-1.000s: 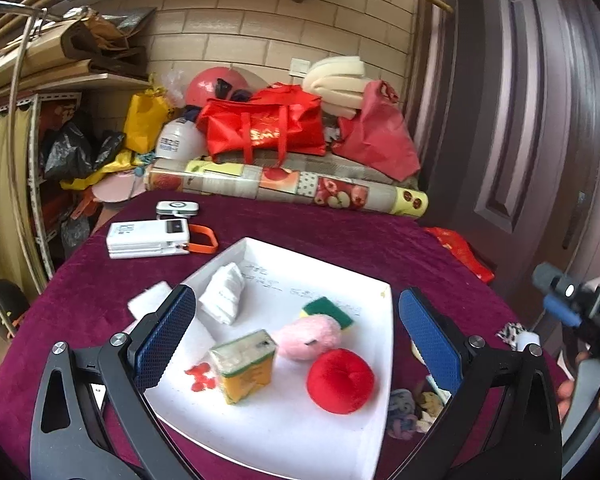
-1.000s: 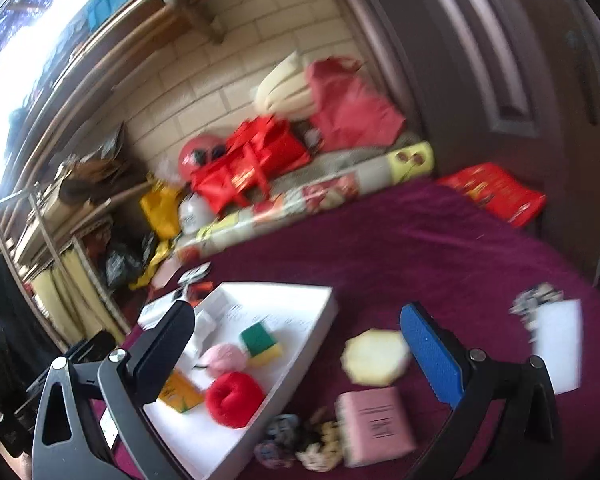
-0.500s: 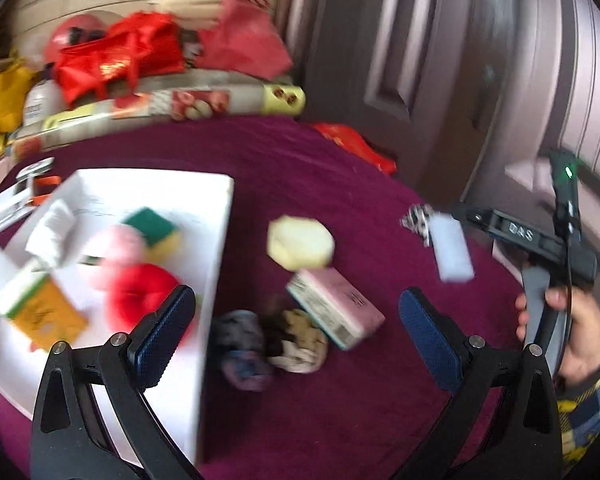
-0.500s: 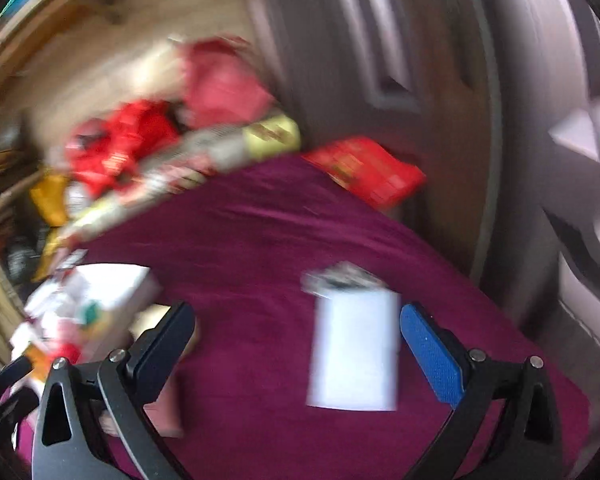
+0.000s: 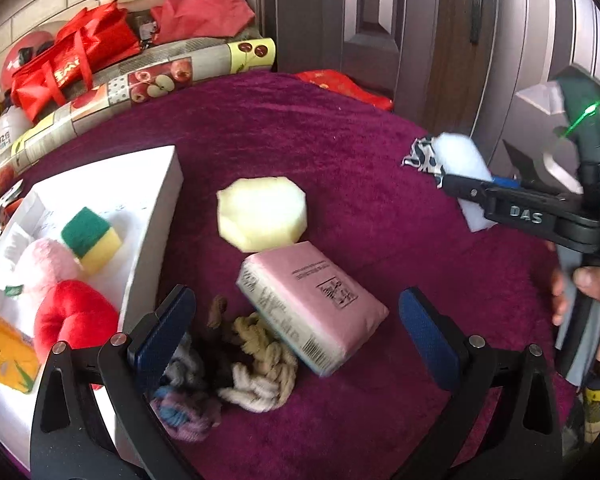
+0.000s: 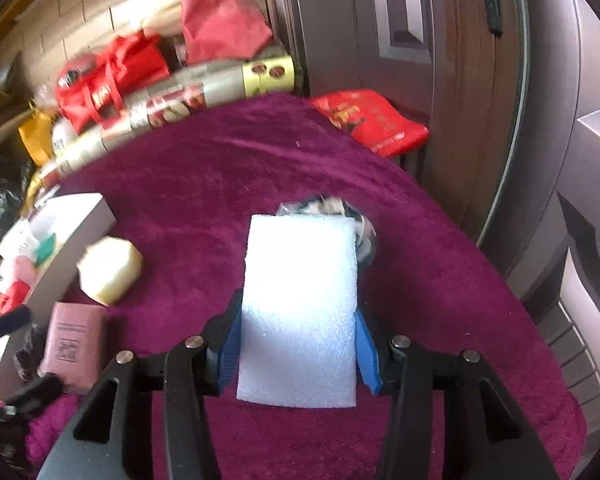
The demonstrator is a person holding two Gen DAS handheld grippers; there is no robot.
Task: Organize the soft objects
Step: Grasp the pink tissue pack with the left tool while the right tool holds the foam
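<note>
My right gripper (image 6: 298, 340) is closing on a white foam block (image 6: 300, 288) that lies on the purple tablecloth, and its blue pads touch both long sides. A black-and-white cloth (image 6: 332, 206) peeks out behind the block. My left gripper (image 5: 296, 304) hangs open over a pink tissue pack (image 5: 312, 300) and some knotted rope bundles (image 5: 260, 364), holding nothing. A pale yellow foam piece (image 5: 262, 212) sits just beyond the pack. The white tray (image 5: 156, 216) at the left holds a green-and-yellow sponge (image 5: 90, 240), a pink plush (image 5: 44, 268) and a red plush (image 5: 74, 316).
A person's hand (image 5: 596, 292) grips the right tool's handle at the far right. Red bags (image 5: 76, 60) and a rolled fruit-print sheet (image 5: 148, 80) line the table's back edge. A dark door (image 6: 440, 40) stands close behind the table's right side, with a red packet (image 6: 372, 120) beside it.
Both views have swung right, away from the tray. The right jaws, wide apart earlier, have come in onto the white foam block. The left gripper has dropped nearer the pink pack, still open.
</note>
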